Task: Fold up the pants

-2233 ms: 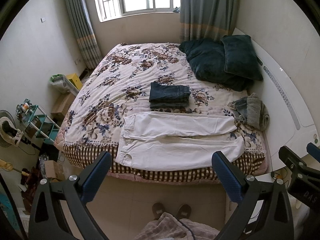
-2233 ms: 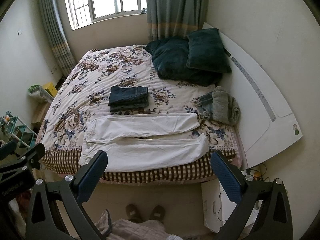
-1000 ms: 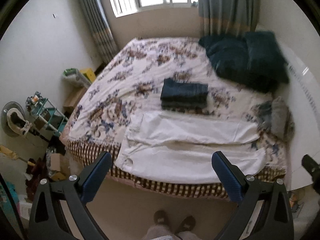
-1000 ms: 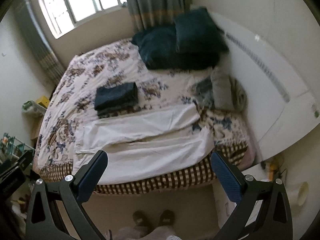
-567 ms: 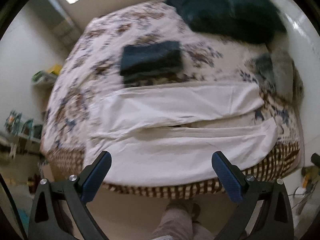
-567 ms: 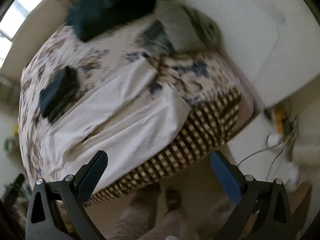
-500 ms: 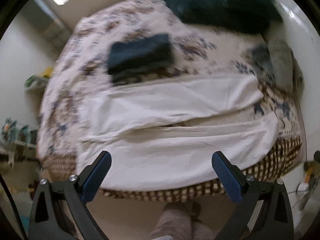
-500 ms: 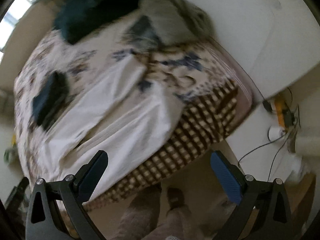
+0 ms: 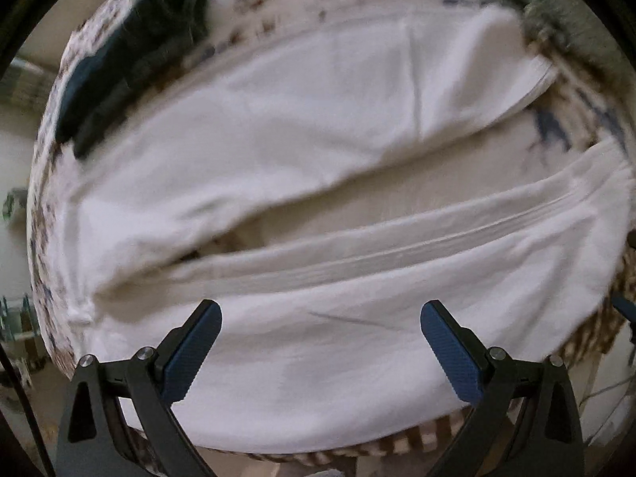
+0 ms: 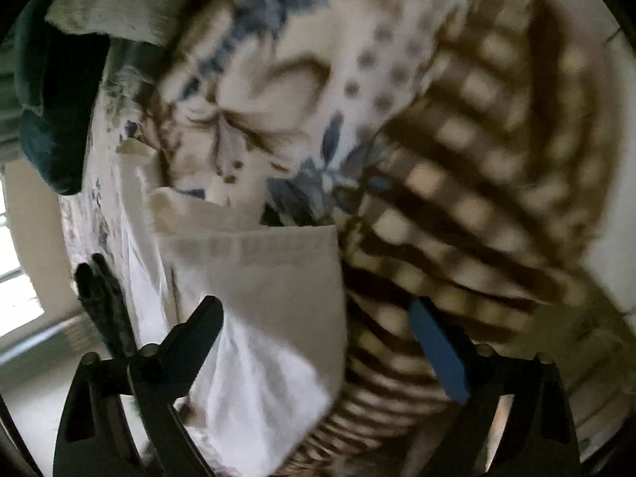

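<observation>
White pants [image 9: 318,198] lie spread flat on the bed, legs running left to right, waist at the left. My left gripper [image 9: 320,338] is open, close above the near leg with its blue fingertips [image 9: 190,349] over the fabric. My right gripper [image 10: 314,342] is open at the hem end of the near leg [image 10: 258,278], which hangs by the bed's edge. Both views are blurred.
A stack of folded dark jeans [image 9: 131,59] lies on the floral bedspread [image 10: 298,79] behind the pants. The brown checked bed border [image 10: 477,218] drops off at the near edge. A dark teal pillow [image 10: 51,99] and a grey garment [image 10: 119,8] lie beyond.
Both grippers have dropped from high above the floor down close to the pants; the left over the near leg, the right swung toward the hem end.
</observation>
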{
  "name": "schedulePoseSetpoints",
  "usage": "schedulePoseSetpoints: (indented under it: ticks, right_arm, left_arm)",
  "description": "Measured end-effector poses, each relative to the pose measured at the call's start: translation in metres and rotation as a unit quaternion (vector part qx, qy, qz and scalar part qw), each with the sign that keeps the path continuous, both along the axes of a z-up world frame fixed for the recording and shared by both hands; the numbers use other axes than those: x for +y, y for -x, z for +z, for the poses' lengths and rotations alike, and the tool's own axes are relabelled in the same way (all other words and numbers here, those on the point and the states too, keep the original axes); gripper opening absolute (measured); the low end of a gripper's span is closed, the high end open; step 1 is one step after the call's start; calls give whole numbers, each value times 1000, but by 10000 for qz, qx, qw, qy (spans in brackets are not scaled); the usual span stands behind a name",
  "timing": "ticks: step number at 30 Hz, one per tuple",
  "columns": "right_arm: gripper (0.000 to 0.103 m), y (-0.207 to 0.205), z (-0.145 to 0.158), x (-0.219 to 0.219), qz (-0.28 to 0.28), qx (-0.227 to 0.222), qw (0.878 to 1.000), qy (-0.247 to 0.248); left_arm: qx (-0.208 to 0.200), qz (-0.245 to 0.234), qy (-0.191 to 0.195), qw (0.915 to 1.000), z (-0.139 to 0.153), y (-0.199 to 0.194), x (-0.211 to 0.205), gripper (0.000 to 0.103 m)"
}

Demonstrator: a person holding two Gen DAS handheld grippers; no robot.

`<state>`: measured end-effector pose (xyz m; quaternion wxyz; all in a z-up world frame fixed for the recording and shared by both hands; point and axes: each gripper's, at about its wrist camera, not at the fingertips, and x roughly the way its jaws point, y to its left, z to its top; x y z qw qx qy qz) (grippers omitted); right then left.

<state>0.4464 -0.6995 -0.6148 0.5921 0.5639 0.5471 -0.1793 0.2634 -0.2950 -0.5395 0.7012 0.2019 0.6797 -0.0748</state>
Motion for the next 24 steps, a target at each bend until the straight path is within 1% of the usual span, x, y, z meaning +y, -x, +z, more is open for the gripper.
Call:
schedulePoseSetpoints:
  ticks: [2, 3, 5, 7, 8, 10, 11, 12, 13, 14, 16, 17, 18, 19, 20, 21, 22, 23, 24]
  right_arm:
    - [93, -10, -12, 11, 16, -304, 9994, -169]
    - [86, -19, -15, 20, 144, -407, 9990, -119]
    - [31, -33, -15, 35, 383, -405, 9984, 111]
    - [15, -37, -11, 43, 463, -250, 9979, 371]
    - [12, -35, -4, 44, 382, -237, 9976, 518]
    - [10, -26, 20, 40, 260, -291, 9950, 921]
    - [10, -19, 31, 33, 232, -182, 9921, 1220]
    - [11, -15, 33, 28, 251, 40, 9901, 1380]
    - [22, -12, 29, 23, 319, 323, 9883, 1455]
    - [33, -14, 16, 18, 525, 632, 9880, 1308]
    - [41, -20, 5, 14, 761, 936, 9867, 1088]
    - [49, -26, 6, 11, 812, 842, 9881, 1003]
    - [55, -33, 8, 10, 780, 676, 9899, 969]
    - [66, -34, 12, 5, 679, 495, 9920, 938]
    - [75, -36, 13, -1, 487, 318, 9945, 876]
    - [76, -38, 7, -8, 252, 214, 9970, 695]
    - [76, -40, 0, -12, 143, 224, 9981, 555]
    - [75, -41, -12, -15, 1, 138, 9996, 246]
    - [72, -46, -25, -13, -7, 28, 9999, -110]
  left_arm:
    - [129, 136, -45, 9998, -12, 4, 0, 103]
    - [145, 187, -66, 9997, -17, 6, 0, 103]
    - [131, 230, -133, 9996, -20, 10, 1, 103]
    - [141, 300, -158, 9993, -21, 14, 2, 103]
    - [145, 351, -154, 9992, -20, 15, 3, 103]
    - [89, 451, -101, 9989, -15, 16, 6, 103]
    - [26, 493, -84, 9987, -11, 16, 8, 103]
    - [-19, 514, -63, 9987, -8, 16, 10, 103]
    - [-61, 529, -49, 9986, -6, 15, 10, 103]
    - [-95, 544, -38, 9985, -3, 14, 11, 103]
    - [-140, 615, 0, 9980, 1, 10, 13, 103]
    - [-142, 649, 14, 9978, 2, 8, 15, 103]
    - [-154, 712, 31, 9973, 0, 6, 16, 103]
    - [-164, 773, 60, 9969, 0, 6, 18, 103]
    - [-160, 830, 85, 9964, 1, 2, 21, 103]
    - [-157, 891, 83, 9959, 2, -1, 24, 103]
    - [-168, 943, 79, 9954, 3, -2, 28, 103]
    - [-176, 995, 73, 9949, 4, -4, 33, 103]
    - [-183, 1026, 53, 9945, 5, -6, 33, 103]
